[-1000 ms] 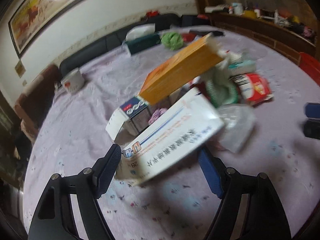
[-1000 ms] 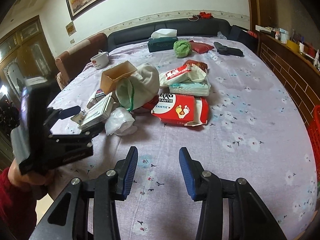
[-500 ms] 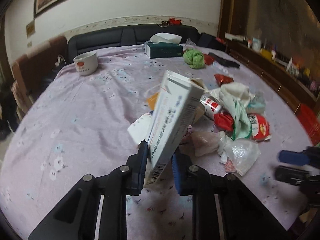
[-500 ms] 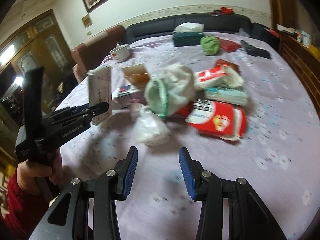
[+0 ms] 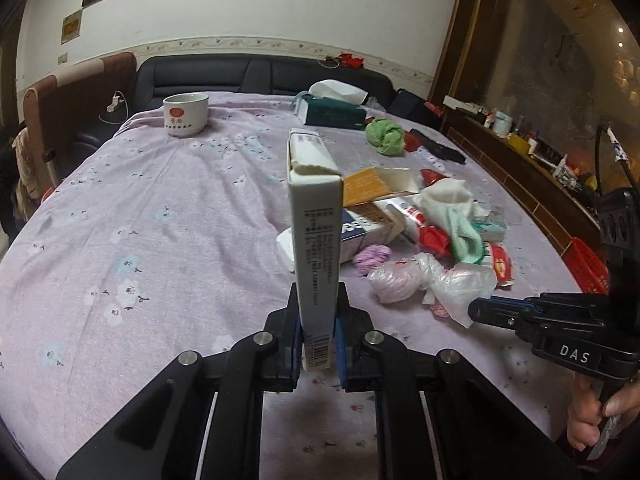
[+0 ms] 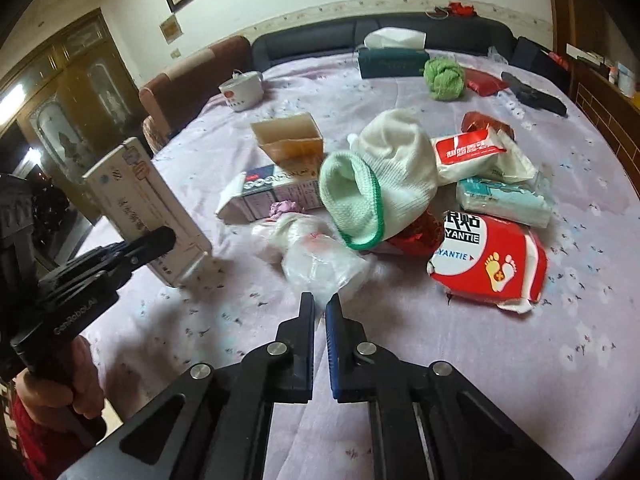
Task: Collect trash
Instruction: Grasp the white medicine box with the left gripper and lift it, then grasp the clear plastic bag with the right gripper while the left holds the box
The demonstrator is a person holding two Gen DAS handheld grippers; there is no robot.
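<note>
Early stage, by the look of it — one piece of trash picked, most of the pile untouched. Left tool is clamped on a white carton, held upright and lifted clear of the bed; from the right wrist view the same carton sits off to the left of the pile. Right tool has its fingers nearly together with nothing between them, tips just short of the clear plastic bag; judging by that, the bag is the next pick. No bin or trash bag visible in either view, so I can't tell where the carton goes. Count on the bedspread — boxes still lying: 2, one orange open box and one blue-and-white box; red-and-white packet: 1; tissue packs: 2, red label and pale blue; knit cap, white and mint: 1; red foil wrappers: at least 2, partly hidden; small purple wad: 1. Probably not trash: 1 cup, 1 green tissue box, 1 green yarn ball, 1 dark object at the far edge, too small to identify.
</note>
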